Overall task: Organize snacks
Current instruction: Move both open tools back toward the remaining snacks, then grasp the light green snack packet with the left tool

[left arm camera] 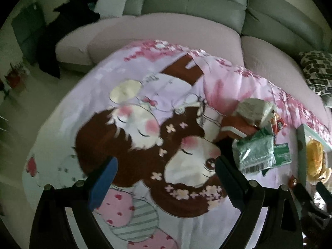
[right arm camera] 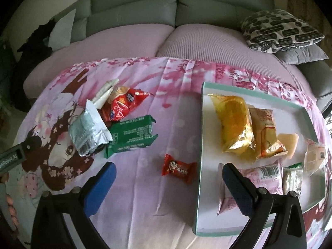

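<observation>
Both pairs of fingers stand wide apart with nothing between them. Left gripper (left arm camera: 166, 167) hangs over the cartoon cloth (left arm camera: 132, 124) that covers the worktop, its blue pads above the printed faces, well left of the snacks. Right gripper (right arm camera: 168, 176) hovers lower on the cloth, its left finger (right arm camera: 99, 186) over bare fabric and its right finger (right arm camera: 238, 184) over the near edge of the tray (right arm camera: 199, 166).

A small red candy (right arm camera: 178, 167) lies alone on the cloth between the right fingers, apart from both, just left of the tray.

Further left sits a loose heap: a silver pack (right arm camera: 88, 130) leans on a green pack (right arm camera: 130, 134), with a red bag (right arm camera: 122, 103) behind them and a white pack (right arm camera: 105, 92) at the back.

In the white tray with its teal rim lie a yellow bag (right arm camera: 234, 122), an orange bag (right arm camera: 267, 132) touching its right side, a pale wafer (right arm camera: 288, 141), a pink pack (right arm camera: 261, 178) partly under the right finger, a small clear pack (right arm camera: 292, 178) and a cream pack (right arm camera: 315, 157) at the right edge.

Behind the worktop runs a grey sofa (right arm camera: 132, 12) with a patterned cushion (right arm camera: 278, 31).
</observation>
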Motion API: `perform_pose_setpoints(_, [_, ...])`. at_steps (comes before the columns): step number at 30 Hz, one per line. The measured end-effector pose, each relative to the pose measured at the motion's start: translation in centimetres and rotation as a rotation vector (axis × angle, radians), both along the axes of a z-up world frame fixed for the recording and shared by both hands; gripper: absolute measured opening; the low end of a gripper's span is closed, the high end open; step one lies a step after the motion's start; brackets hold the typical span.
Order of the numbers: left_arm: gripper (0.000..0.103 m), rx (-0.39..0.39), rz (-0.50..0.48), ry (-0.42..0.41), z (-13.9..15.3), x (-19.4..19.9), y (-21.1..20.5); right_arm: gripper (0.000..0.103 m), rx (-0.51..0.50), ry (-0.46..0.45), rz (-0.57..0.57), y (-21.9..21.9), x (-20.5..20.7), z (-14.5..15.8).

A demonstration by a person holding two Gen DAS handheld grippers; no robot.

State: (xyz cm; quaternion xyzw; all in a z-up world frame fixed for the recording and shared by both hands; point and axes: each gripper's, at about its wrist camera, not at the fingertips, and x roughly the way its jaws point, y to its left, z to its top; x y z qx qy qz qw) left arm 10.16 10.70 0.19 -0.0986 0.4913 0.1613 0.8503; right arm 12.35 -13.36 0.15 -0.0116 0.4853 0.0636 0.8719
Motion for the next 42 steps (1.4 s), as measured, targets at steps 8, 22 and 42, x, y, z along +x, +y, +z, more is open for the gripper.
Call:
perform_pose_setpoints(8, [0.095, -0.166, -0.036, 0.021, -2.0, 1.5, -1.1, 0.103, -0.026, 0.002, 0.007, 0.4, 0.2, -0.5])
perform_pose_setpoints(22, [0.095, -0.25, -0.157, -0.043, -1.0, 4.5, -5.2, 0.103, -0.004, -0.032, 0.017, 1.3, 2.4, -1.4])
perform_pose_setpoints(42, [0.068, -0.281, -0.152, -0.038, -3.4, 6.7, -6.5, 0.103, 0.017, -0.02, -0.007, 0.1, 2.8, -1.6])
